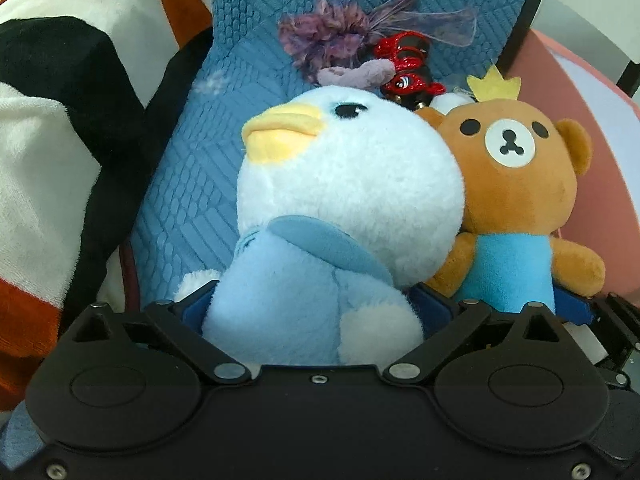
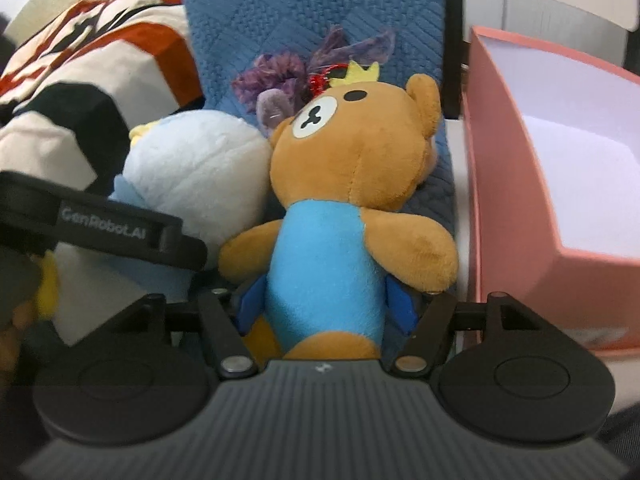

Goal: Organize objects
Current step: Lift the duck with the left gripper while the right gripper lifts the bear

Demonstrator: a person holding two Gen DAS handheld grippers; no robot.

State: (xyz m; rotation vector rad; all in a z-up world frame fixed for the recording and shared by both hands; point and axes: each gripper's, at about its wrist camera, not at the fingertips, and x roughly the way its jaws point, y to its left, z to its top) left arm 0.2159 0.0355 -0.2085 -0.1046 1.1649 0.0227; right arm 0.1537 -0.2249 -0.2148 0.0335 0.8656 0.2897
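On the blue quilted cushion (image 1: 192, 184), two plush toys lean side by side, heads touching. The left gripper (image 1: 312, 312) is clamped on the lower body of the pale-blue penguin plush (image 1: 344, 184); blue pads press into the fur on both sides. The right gripper (image 2: 326, 308) is likewise closed around the blue torso of the brown bear plush (image 2: 348, 168), pads visible at either flank.

Key relation: the pink box (image 2: 520, 184) stands open just to the right of the bear, near the right gripper and on the far side of the bear from the penguin. The bear's long axis runs straight ahead along the right gripper's fingers, head away from the camera, crown uppermost. The penguin likewise lies head-forward in the left gripper. Judgement: if the box is the destination, the right hand has the shorter path; the left would have to cross over or wait.

Hard to make out: behind the toys sit a purple fluffy item (image 1: 324, 40) and a red-and-black glossy object (image 1: 408, 68), identity unclear, partly hidden by the plush heads. The box floor is only partly seen; its contents cannot be judged. A striped orange, black and white blanket (image 1: 60, 120) fills the left, cut off by the frame. Toy legs are hidden under the gripper bodies.
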